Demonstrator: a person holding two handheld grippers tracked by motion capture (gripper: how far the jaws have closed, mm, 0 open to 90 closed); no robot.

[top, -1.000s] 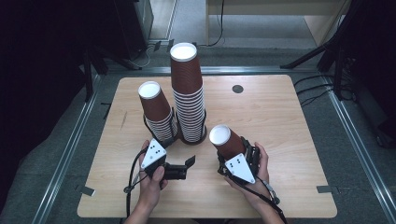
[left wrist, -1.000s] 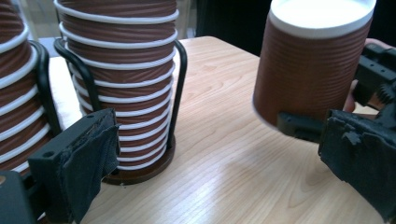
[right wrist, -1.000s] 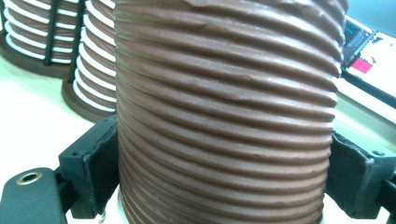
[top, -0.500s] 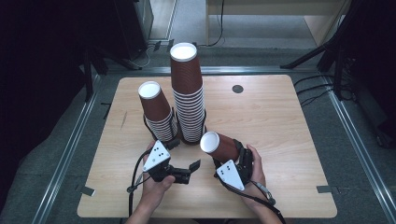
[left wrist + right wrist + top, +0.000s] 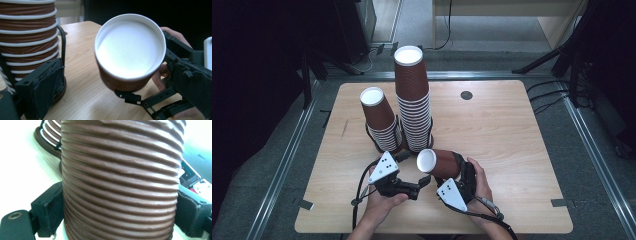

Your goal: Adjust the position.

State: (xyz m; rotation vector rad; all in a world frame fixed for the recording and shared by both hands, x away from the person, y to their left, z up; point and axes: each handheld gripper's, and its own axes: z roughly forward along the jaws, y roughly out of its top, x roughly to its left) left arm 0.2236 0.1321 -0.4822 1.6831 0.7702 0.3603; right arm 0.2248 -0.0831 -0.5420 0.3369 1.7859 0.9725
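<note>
Two stacks of upturned brown ribbed paper cups stand mid-table, a tall stack [image 5: 413, 102] and a shorter leaning stack [image 5: 379, 120]. My right gripper [image 5: 454, 167] is shut on a single brown cup [image 5: 439, 162], which lies tipped on its side with its white end facing left. In the right gripper view the cup [image 5: 120, 177] sits between both jaws of the gripper [image 5: 120, 213]. My left gripper [image 5: 414, 168] is open, and its jaws face the cup's white end without touching it. The left gripper view has that white end [image 5: 130, 47] just beyond the left gripper [image 5: 117, 71].
The base ring of the tall stack [image 5: 30, 50] is close beside my left jaw. The wooden table [image 5: 512, 130] has a small dark disc [image 5: 466, 95] at the back. A metal frame [image 5: 287, 160] runs round the table, with dark stands behind it.
The right gripper has carried the cup left and tipped it over until its white end faces the left gripper. The left gripper has shifted slightly right and stays open.
</note>
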